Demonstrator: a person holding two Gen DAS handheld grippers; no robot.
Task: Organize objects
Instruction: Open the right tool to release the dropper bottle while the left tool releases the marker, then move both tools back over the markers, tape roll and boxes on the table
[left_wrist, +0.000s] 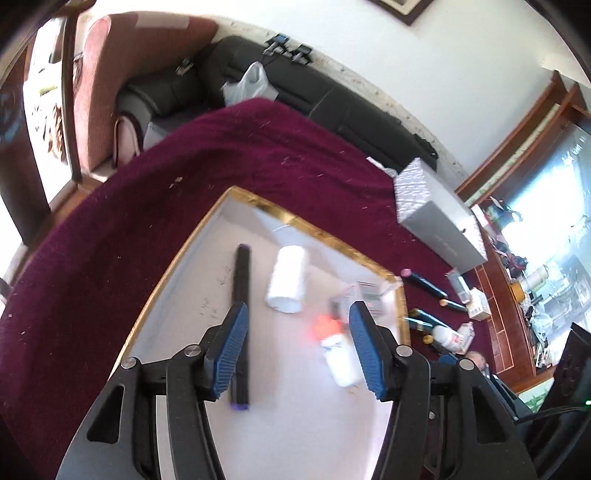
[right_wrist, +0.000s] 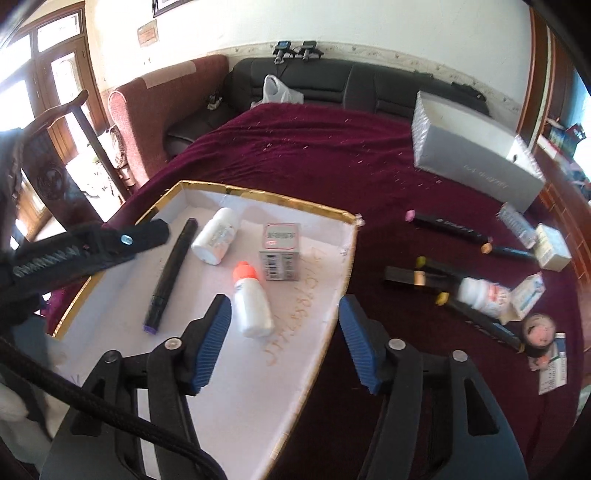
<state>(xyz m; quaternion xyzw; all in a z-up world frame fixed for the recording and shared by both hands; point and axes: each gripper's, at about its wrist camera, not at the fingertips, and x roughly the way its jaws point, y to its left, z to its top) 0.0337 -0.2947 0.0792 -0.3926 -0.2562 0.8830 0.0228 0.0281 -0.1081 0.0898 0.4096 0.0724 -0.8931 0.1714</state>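
Note:
A white tray with a gold rim (left_wrist: 295, 218) (right_wrist: 288, 201) lies on a maroon cloth. In it lie a black marker with a purple end (left_wrist: 241, 295) (right_wrist: 171, 273), a white bottle on its side (left_wrist: 288, 278) (right_wrist: 216, 240), an orange-capped white bottle (left_wrist: 336, 347) (right_wrist: 251, 299) and a small grey box (left_wrist: 364, 295) (right_wrist: 281, 251). My left gripper (left_wrist: 295, 347) hangs open over the tray, pads touching nothing. My right gripper (right_wrist: 284, 343) is open above the tray's right edge, also empty.
On the cloth right of the tray lie several markers (right_wrist: 447, 227), a white pill bottle (right_wrist: 484, 293), small cartons (right_wrist: 554, 247) and a round tin (right_wrist: 539, 328). A long grey box (right_wrist: 476, 162) (left_wrist: 439, 225) sits farther back. Sofas stand beyond the cloth.

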